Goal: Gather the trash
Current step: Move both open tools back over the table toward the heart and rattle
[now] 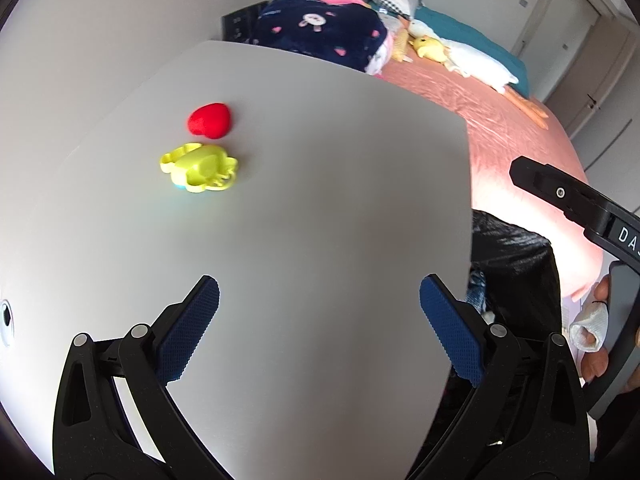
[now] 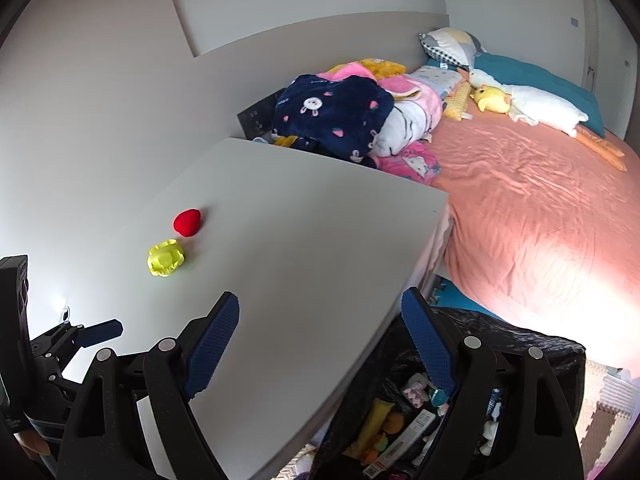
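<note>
On the grey table [image 1: 320, 184] lie a red heart-shaped toy [image 1: 210, 120] and, just in front of it, a yellow-green plastic piece [image 1: 200, 168]. The right wrist view shows the same red heart [image 2: 187, 222] and yellow-green piece [image 2: 166, 258] on the table [image 2: 300, 240]. My left gripper [image 1: 319, 308] hangs open over the bare tabletop, nothing between its blue pads. My right gripper [image 2: 320, 340] is open too, over the table's right edge, with a black trash bag [image 2: 500, 344] full of mixed litter below it. The left gripper [image 2: 100, 330] shows at the lower left of the right view.
A bed with a salmon sheet [image 2: 520, 208] stands right of the table, piled with clothes [image 2: 332, 116], pillows and plush toys [image 2: 496, 98]. The trash bag [image 1: 516, 264] sits between table and bed. A hand with a bandaged finger [image 1: 592, 324] holds the right gripper's body [image 1: 568, 196].
</note>
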Tool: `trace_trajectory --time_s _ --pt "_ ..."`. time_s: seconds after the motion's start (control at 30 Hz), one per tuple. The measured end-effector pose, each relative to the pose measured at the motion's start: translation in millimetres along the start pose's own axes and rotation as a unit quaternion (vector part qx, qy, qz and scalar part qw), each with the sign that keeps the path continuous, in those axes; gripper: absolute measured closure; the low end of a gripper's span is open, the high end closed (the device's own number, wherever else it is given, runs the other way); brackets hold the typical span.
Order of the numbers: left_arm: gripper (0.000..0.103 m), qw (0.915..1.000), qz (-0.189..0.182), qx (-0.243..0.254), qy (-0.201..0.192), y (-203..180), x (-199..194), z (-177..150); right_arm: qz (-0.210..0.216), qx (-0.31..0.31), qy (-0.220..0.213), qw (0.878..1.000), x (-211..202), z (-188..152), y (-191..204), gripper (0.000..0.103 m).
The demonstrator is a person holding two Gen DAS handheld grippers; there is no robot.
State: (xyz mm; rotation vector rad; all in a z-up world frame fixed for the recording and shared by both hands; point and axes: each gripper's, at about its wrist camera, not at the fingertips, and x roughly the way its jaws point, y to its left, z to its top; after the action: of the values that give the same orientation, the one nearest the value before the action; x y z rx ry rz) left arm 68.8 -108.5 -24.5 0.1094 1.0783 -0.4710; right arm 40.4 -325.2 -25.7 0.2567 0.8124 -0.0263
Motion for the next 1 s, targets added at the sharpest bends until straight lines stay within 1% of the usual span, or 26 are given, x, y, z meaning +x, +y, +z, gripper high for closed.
trace_trajectory --time_s 0.47,0.77,1.0 --pt "0.006 0.9973 0.019 -0.071 -0.007 56 21 19 0.017 -0.023 0.010 1.000 52 22 35 0.019" --pt "0.006 0.9915 0.024 -0.128 -0.009 86 40 40 0.027 -0.028 0.015 0.999 87 41 52 0.019" --pt "0.006 0.9864 0.020 -0.163 -0.012 101 53 53 0.030 -0.029 0.015 0.999 101 50 60 0.019"
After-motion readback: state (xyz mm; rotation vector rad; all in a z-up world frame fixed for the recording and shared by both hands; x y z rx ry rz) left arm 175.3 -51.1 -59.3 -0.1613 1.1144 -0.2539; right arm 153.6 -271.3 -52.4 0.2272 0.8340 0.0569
